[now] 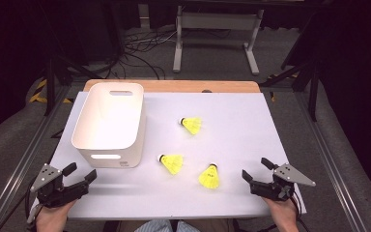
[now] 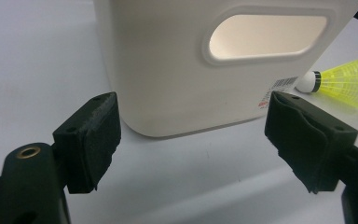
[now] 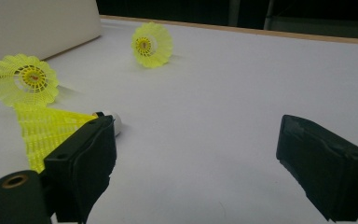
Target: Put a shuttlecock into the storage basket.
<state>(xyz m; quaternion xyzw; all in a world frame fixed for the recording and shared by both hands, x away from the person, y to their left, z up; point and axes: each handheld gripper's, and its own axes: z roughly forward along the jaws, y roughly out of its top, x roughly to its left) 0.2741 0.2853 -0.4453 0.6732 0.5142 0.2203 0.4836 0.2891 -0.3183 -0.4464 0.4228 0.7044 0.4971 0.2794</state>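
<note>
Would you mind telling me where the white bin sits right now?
In the high view, the white bin stands on the table's left half, just ahead of the open left gripper, with a yellow shuttlecock beside its near right corner.

Dark room all round, light falling mostly on the white sheet (image 1: 232, 193) that covers the desk, bare wood (image 1: 174, 86) peeking out along the far edge. Grey floor (image 1: 212, 48) beyond, black cables (image 1: 140, 55) snaking across it, a white stand (image 1: 217, 29) behind. Metal rails (image 1: 17, 169) flank both sides.

A lab: metal-framed table (image 1: 270, 145), loose floor cables (image 1: 140, 53), dark surroundings.
</note>
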